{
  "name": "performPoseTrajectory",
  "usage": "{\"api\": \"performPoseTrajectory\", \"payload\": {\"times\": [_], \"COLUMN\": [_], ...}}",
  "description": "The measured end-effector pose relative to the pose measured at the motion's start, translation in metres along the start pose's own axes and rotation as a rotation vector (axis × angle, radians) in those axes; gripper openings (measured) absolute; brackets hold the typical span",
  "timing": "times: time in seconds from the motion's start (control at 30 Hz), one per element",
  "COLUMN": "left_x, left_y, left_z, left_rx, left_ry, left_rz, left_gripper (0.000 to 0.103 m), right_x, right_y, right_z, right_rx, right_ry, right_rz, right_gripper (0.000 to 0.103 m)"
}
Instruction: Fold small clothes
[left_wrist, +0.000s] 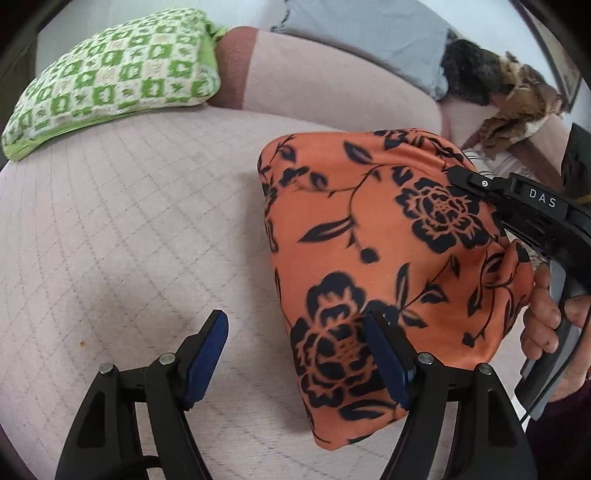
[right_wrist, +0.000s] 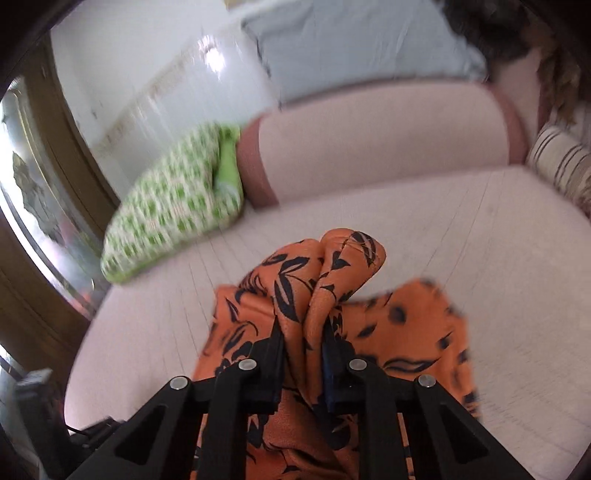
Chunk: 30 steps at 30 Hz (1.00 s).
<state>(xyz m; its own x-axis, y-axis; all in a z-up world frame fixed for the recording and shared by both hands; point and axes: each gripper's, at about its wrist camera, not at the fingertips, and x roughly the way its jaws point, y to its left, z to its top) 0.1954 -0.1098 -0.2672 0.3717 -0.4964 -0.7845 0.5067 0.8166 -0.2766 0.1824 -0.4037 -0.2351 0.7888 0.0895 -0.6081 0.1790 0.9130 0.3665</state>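
The right gripper (right_wrist: 303, 354) pinches a bunched fold of the orange floral garment (left_wrist: 388, 258), which rises ahead of its fingers and drapes below onto the pink sofa seat (left_wrist: 129, 240). The left gripper (left_wrist: 295, 354) is spread wide, its right finger against the cloth's near edge.

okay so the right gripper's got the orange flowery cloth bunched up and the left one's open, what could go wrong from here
1. The right gripper pinches only a bunched ridge of the orange floral cloth; that ridge may slip out or carry a crease into the fold.
2. The left gripper is open, holding nothing, so the hanging cloth could swing or twist.
3. One of the left fingers overlaps the cloth edge and might snag it.
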Motion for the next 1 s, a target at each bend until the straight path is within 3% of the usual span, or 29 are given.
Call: {"api": "performPoseTrajectory", "payload": {"times": [0.07, 0.13, 0.23, 0.27, 0.3, 0.47, 0.57, 0.67, 0.73, 0.83, 0.9, 1.0], "left_x": [0.007, 0.02, 0.034, 0.035, 0.035, 0.027, 0.021, 0.013, 0.014, 0.024, 0.03, 0.029], "left_y": [-0.013, -0.024, -0.033, -0.034, -0.033, -0.03, -0.031, -0.034, -0.036, -0.034, -0.029, -0.028], "left_z": [-0.004, -0.009, -0.012, -0.011, -0.009, -0.002, 0.003, 0.002, -0.001, -0.01, -0.011, -0.009], "left_rx": [0.034, 0.073, 0.093, 0.088, 0.082, 0.07, 0.07, 0.082, 0.111, 0.145, 0.129, 0.118], "left_ry": [0.015, 0.053, 0.096, 0.102, 0.102, 0.071, 0.047, 0.026, 0.031, 0.064, 0.084, 0.099], "left_rz": [-0.008, -0.003, 0.009, 0.006, 0.003, -0.003, -0.002, -0.001, 0.024, 0.073, 0.059, 0.049], "left_gripper": [0.079, 0.08, 0.081, 0.081, 0.081, 0.081, 0.081, 0.081, 0.081, 0.086, 0.088, 0.088], "right_x": [-0.005, 0.006, 0.045, 0.048, 0.044, -0.005, -0.018, -0.017, -0.008, 0.019, 0.055, 0.052], "right_y": [-0.015, -0.047, -0.094, -0.107, -0.115, -0.112, -0.098, -0.084, -0.075, -0.073, -0.093, -0.09], "right_z": [0.0, -0.008, -0.025, -0.028, -0.026, -0.011, -0.008, -0.008, -0.011, -0.023, -0.039, -0.034], "right_rx": [0.016, 0.081, 0.176, 0.232, 0.269, 0.254, 0.222, 0.205, 0.204, 0.208, 0.293, 0.277], "right_ry": [-0.005, 0.046, 0.268, 0.277, 0.273, 0.083, 0.041, 0.055, 0.082, 0.186, 0.288, 0.252], "right_rz": [-0.021, -0.086, -0.101, -0.099, -0.095, -0.036, 0.058, 0.143, 0.166, 0.059, -0.016, -0.002], "right_gripper": [0.017, 0.017, 0.025, 0.042, 0.052, 0.052, 0.05, 0.038, 0.038, 0.037, 0.035, 0.037]}}
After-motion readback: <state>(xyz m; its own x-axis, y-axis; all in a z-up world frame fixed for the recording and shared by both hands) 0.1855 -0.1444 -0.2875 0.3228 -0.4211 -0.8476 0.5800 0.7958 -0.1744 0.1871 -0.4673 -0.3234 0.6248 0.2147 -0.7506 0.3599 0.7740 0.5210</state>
